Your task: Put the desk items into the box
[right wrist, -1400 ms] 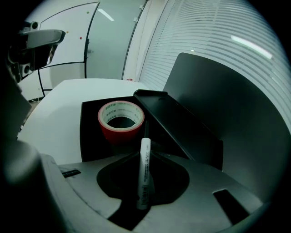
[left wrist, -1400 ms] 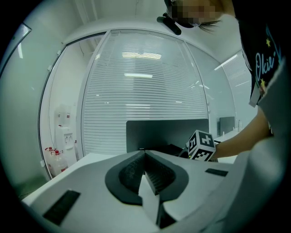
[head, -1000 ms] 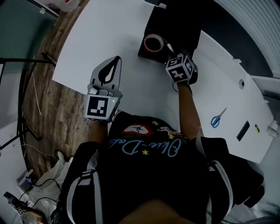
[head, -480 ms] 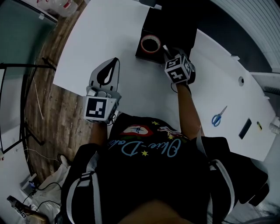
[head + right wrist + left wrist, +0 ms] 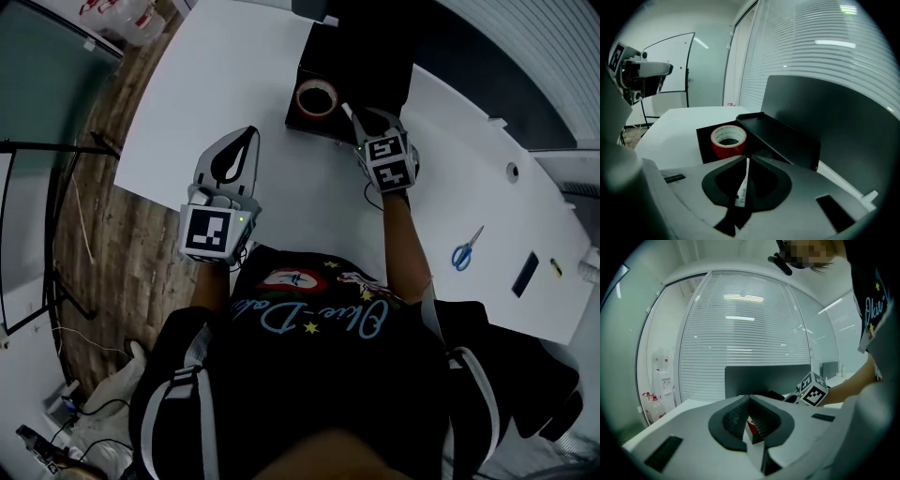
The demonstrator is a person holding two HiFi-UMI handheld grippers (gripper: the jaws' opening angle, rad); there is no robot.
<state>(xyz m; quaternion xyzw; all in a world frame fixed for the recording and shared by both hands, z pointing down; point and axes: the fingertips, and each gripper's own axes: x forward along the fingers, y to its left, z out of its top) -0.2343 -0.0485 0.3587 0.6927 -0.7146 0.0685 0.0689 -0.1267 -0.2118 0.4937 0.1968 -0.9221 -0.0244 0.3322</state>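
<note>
A black box (image 5: 375, 56) lies open on the white table, with a red tape roll (image 5: 313, 97) (image 5: 728, 140) in its near left corner. My right gripper (image 5: 354, 120) (image 5: 746, 161) hovers at the box's near edge, pointing down at it. Its jaws have just been closing and are shut on a thin white printed stick (image 5: 742, 187) (image 5: 346, 111). My left gripper (image 5: 249, 131) (image 5: 749, 398) hangs over bare table left of the box, tips together. A scrap of red shows through the gap between its pads; I cannot tell whether anything is held.
The box lid (image 5: 825, 117) stands upright behind the tray. Blue scissors (image 5: 466, 251), a small black item (image 5: 523, 275) and a small yellow item (image 5: 553, 268) lie on the table's right part. The table edge (image 5: 141, 192) drops to wooden floor on the left.
My right gripper has risen a little and rolled at the wrist, the white stick still between its jaws. The left gripper has stayed put.
</note>
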